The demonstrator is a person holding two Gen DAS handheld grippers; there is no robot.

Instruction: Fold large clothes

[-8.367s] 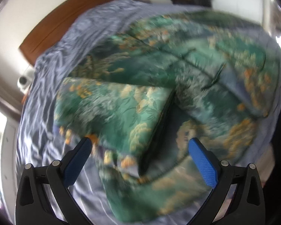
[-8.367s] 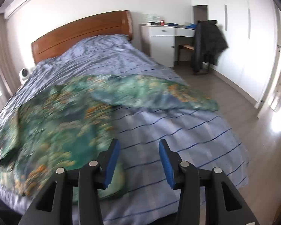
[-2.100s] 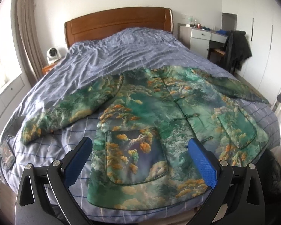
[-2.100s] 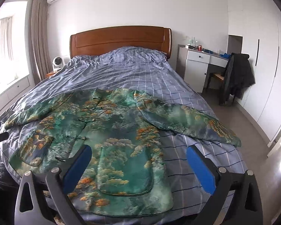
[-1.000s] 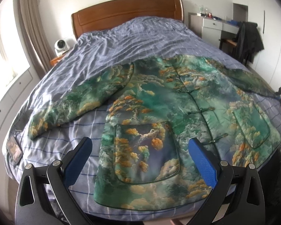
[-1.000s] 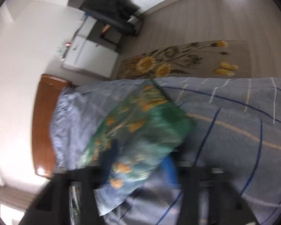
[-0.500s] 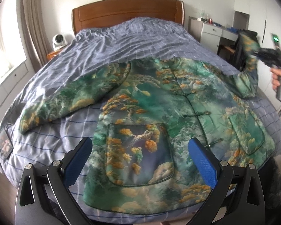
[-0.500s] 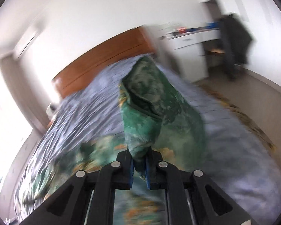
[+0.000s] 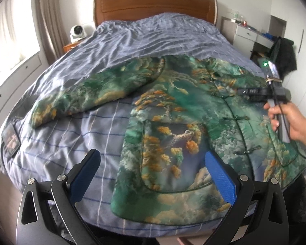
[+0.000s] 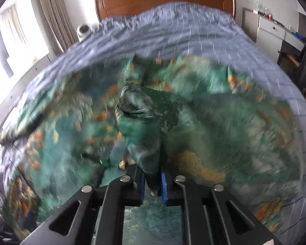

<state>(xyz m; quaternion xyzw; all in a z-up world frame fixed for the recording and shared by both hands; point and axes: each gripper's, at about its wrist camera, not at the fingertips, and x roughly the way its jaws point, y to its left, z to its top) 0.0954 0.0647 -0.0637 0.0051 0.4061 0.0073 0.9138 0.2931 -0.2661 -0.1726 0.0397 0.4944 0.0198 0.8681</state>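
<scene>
Looking left view: your left gripper hangs spread and empty near the hem of the jacket on the bed; the left sleeve runs away leftward. Right view: right gripper pinches the right sleeve over the jacket's chest.
</scene>
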